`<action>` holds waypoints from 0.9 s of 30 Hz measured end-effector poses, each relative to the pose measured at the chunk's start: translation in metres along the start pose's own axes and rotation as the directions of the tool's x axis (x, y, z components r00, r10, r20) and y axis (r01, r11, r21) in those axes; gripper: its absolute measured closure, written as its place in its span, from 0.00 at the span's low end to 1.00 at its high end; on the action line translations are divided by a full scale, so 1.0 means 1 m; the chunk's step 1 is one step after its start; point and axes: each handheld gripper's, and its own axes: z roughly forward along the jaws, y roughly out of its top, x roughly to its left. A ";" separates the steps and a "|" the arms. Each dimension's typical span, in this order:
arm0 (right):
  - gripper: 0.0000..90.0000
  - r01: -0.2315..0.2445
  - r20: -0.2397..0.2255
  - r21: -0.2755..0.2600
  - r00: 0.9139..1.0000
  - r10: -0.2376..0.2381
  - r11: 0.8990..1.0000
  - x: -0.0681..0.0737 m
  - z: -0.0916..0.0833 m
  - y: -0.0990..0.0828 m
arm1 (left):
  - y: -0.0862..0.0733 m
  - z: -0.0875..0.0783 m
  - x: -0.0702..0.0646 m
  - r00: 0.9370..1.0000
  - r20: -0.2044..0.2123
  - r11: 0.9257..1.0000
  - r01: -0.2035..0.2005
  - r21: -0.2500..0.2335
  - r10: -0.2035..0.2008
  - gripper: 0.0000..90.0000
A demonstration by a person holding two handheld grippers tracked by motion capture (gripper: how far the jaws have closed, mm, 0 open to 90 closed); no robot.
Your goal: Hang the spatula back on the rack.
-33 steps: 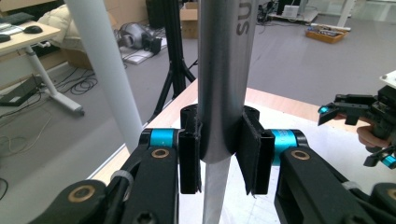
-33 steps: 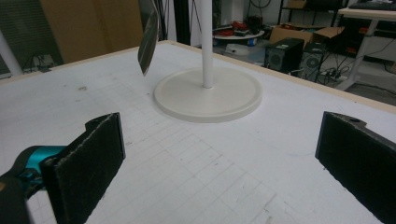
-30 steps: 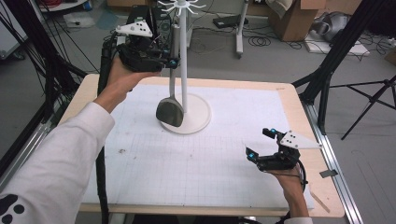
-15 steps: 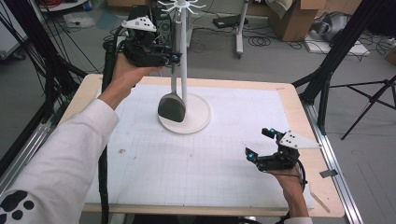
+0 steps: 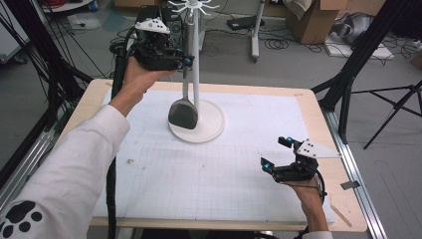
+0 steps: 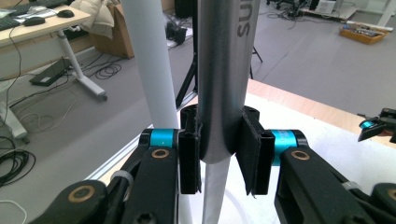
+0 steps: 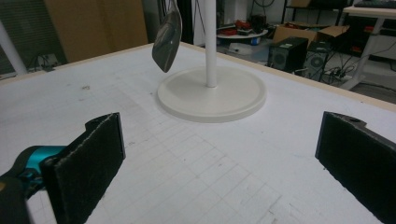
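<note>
A dark spatula (image 5: 182, 113) with a long metal handle (image 6: 223, 70) hangs upright beside the pole (image 5: 195, 74) of a white hook stand. Its head hovers just over the stand's round base (image 5: 211, 127). My left gripper (image 5: 186, 60) is raised high at the back left, shut on the handle, with the pads (image 6: 190, 154) pressing it from both sides. The stand's hooks (image 5: 194, 6) spread out above it. My right gripper (image 5: 274, 152) rests low near the table's front right, jaws wide open and nothing between them (image 7: 224, 154). From there the spatula (image 7: 167, 42) hangs left of the pole (image 7: 211, 42).
A white gridded mat (image 5: 209, 174) covers the wooden table (image 5: 318, 114). Black frame posts (image 5: 348, 74) and a tripod (image 5: 398, 104) stand off the right edge. Cables and boxes (image 5: 318, 20) lie on the floor behind. The right gripper (image 6: 378, 126) shows far off in the left gripper view.
The left hand has lifted the spatula slightly along the pole, so its head hangs a little higher over the base. The right gripper has stayed still.
</note>
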 end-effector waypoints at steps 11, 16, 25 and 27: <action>0.00 -0.001 -0.005 -0.004 1.000 0.001 1.000 0.000 0.000 0.000 | 0.003 -0.005 -0.001 1.000 0.004 1.000 -0.021 -0.022 0.021 0.73; 0.00 -0.004 -0.005 0.000 1.000 0.004 1.000 -0.001 0.001 0.000 | 0.001 -0.013 0.001 0.999 0.019 0.999 -0.036 -0.008 0.036 0.71; 0.00 -0.002 -0.002 -0.006 1.000 0.002 1.000 -0.003 0.000 -0.001 | -0.016 -0.038 -0.009 0.998 0.038 0.998 -0.040 -0.045 0.042 0.67; 0.00 0.002 -0.003 -0.001 1.000 -0.002 1.000 -0.003 0.001 -0.001 | -0.023 -0.041 -0.013 0.998 0.045 0.998 -0.047 -0.052 0.050 0.66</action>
